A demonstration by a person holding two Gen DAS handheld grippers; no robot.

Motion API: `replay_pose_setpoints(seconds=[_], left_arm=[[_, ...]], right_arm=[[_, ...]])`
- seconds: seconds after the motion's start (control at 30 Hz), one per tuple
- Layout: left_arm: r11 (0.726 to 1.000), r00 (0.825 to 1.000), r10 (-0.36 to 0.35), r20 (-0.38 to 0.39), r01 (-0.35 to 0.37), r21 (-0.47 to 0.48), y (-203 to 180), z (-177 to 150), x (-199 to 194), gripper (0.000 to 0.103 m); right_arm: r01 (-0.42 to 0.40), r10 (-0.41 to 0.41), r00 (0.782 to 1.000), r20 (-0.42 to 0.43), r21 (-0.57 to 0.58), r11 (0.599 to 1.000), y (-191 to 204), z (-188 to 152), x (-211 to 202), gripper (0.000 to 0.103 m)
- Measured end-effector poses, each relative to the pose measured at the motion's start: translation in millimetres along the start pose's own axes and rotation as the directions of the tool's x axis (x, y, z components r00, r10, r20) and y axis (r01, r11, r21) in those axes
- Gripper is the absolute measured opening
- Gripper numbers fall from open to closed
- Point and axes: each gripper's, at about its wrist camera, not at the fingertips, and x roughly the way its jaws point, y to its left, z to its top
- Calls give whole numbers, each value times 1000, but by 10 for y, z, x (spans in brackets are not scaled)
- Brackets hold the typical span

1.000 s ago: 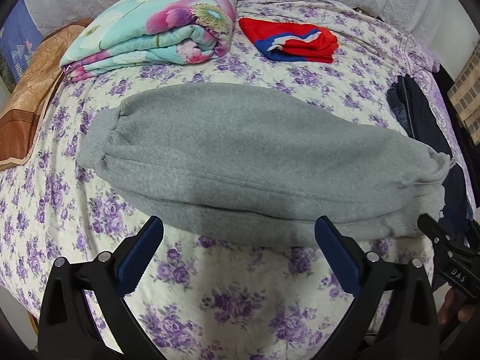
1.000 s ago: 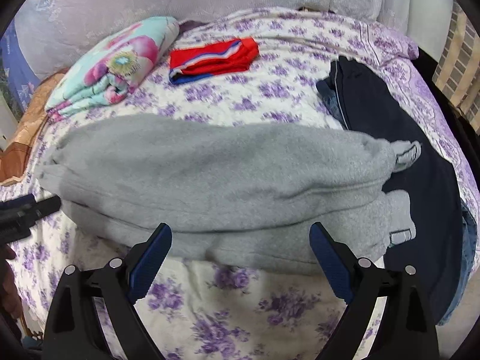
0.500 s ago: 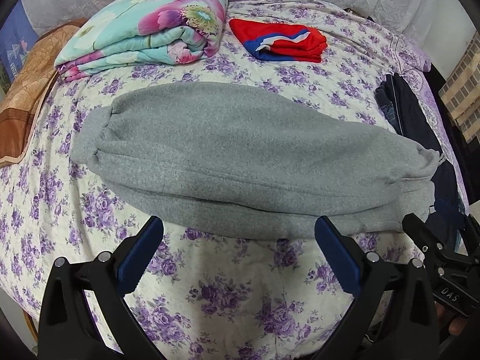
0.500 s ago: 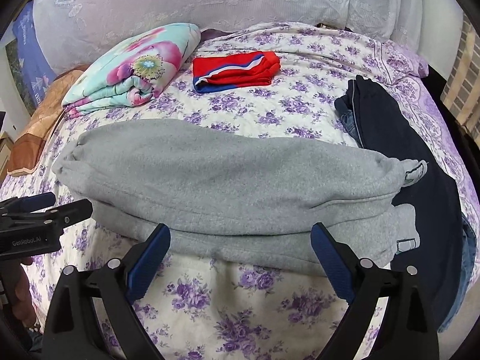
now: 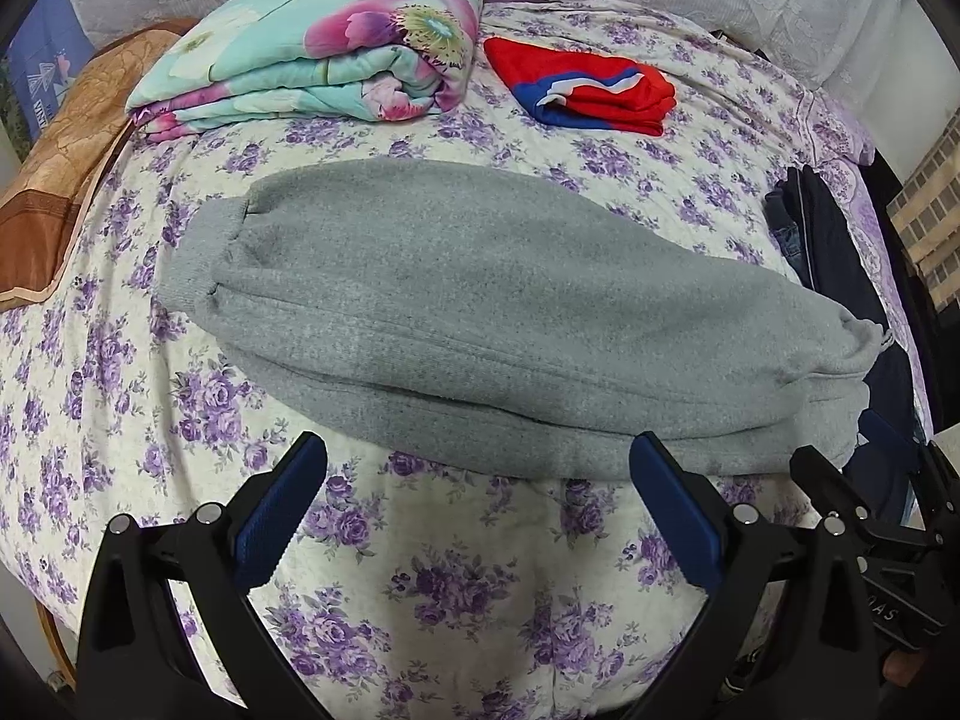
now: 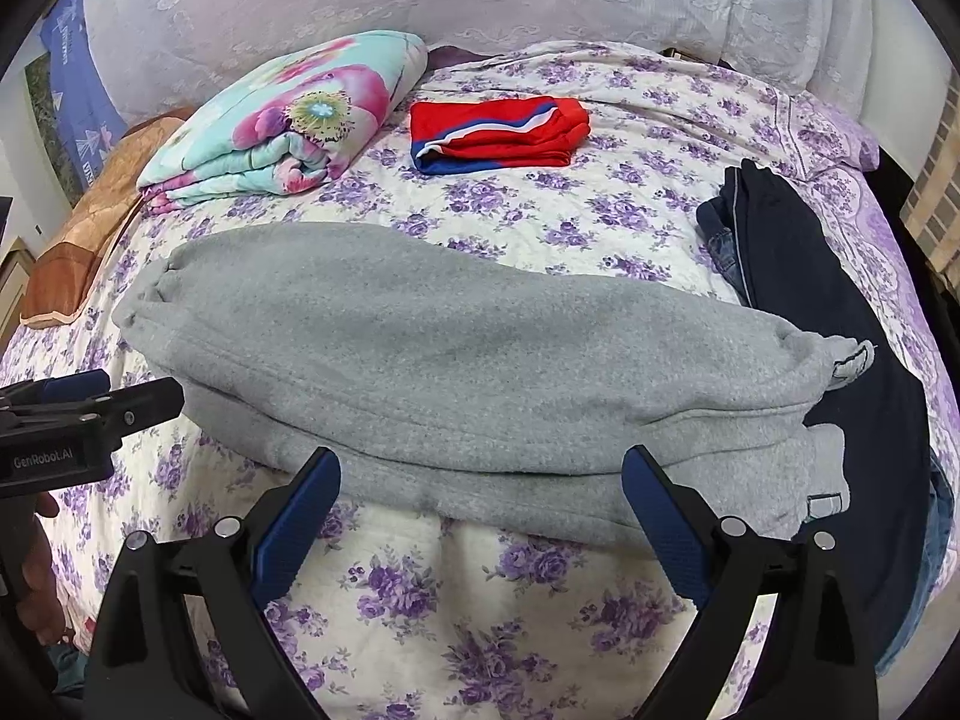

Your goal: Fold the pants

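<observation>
Grey sweatpants (image 5: 492,324) lie folded lengthwise across the flowered bed, one leg on top of the other, cuffs at the left and waist at the right. They also show in the right wrist view (image 6: 468,360). My left gripper (image 5: 477,510) is open and empty, just short of the pants' near edge. My right gripper (image 6: 480,516) is open and empty, also just short of the near edge. The left gripper shows at the left edge of the right wrist view (image 6: 90,414). The right gripper shows at the right edge of the left wrist view (image 5: 864,504).
A folded floral quilt (image 5: 318,54) and a folded red, white and blue garment (image 5: 588,90) lie at the back. Dark jeans (image 6: 822,324) lie at the right, partly under the waist end. A brown pillow (image 5: 54,180) sits at the left. The bed's near edge is below the grippers.
Both grippers have drawn back and up from the pants, staying open. The pants lie still and now sit farther from the fingertips.
</observation>
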Motion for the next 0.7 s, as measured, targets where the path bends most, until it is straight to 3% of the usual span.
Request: replay_pose_setpoints(seconds=[0.7], left_arm=[[1000, 1000, -5, -19, 6, 17, -75, -45, 68, 98]], right_arm=[[8, -8, 999, -32, 9, 1000, -33, -81, 64, 95]])
